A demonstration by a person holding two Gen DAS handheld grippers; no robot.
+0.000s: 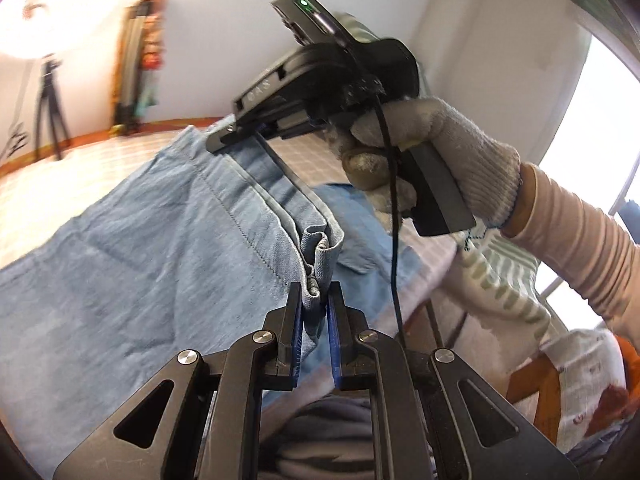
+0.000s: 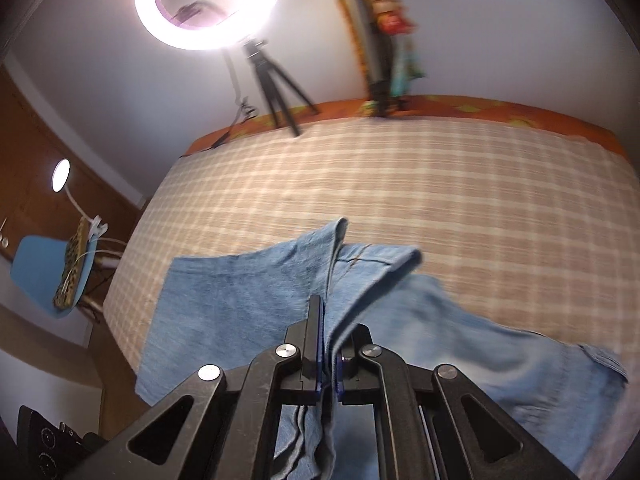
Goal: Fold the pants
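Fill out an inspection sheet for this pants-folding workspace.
Surface: bed with plaid cover.
Job's things: light blue jeans, partly lifted off the cover.
Clutter: nothing seen on the cover besides the jeans.
Grippers: left gripper shut on a bunched jeans edge; right gripper shut on a fold, held in a gloved hand.
Cables: black cable hanging from the right gripper.
Surroundings: lit ring light on a tripod; blue chair.

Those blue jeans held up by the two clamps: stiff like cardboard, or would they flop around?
Probably floppy: the jeans sag and crease between the left gripper and right gripper. Likely fairly heavy, with thick seams. Unlikely to slip; the cloth bunches between the pads.
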